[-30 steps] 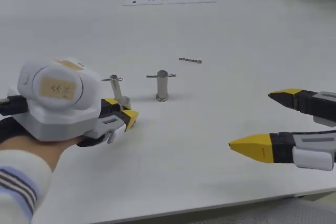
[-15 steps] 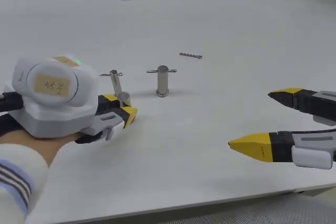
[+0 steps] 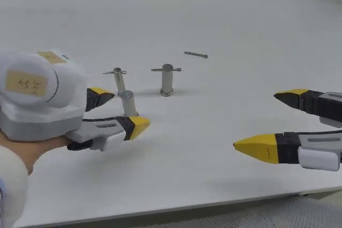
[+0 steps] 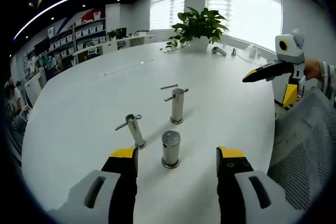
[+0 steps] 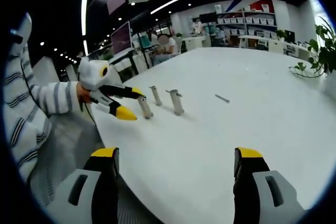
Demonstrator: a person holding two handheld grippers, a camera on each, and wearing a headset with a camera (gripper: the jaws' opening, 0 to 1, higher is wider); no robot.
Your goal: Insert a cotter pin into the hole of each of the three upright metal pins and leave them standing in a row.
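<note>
- On the bench (image 3: 214,20), three metal pins stood upright. The rear-left pin (image 3: 118,81) carried the first cotter pin (image 3: 108,72) through its hole. The rear-right pin (image 3: 166,81) carried the second cotter pin (image 3: 156,70).
- The bare pin (image 3: 126,103) stood just in front of the rear-left pin, with nothing fitted.
- The loose cotter pin (image 3: 196,54) lay flat on the bench beyond the rear-right pin, apart from it.
- The left hand-held gripper (image 3: 122,111) was spread, with the bare pin between its jaws. In the left gripper view, both jaws stood clear of the pin.
- The right hand-held gripper (image 3: 257,121) was spread and carried nothing, well apart from the pins.
- Step in hand, as judged: two pins were finished, and the third awaited its cotter pin.
- Next move, as judged: the left jaws should close on the bare pin to steady it. The right hand-held gripper should then reach for the loose cotter pin, approach low because the wire lay flat, and pinch one end.
- The bare pin's hole could not be made out, so its facing needed checking.
- The bare pin stood out of line with the other two and would need aligning.
</note>
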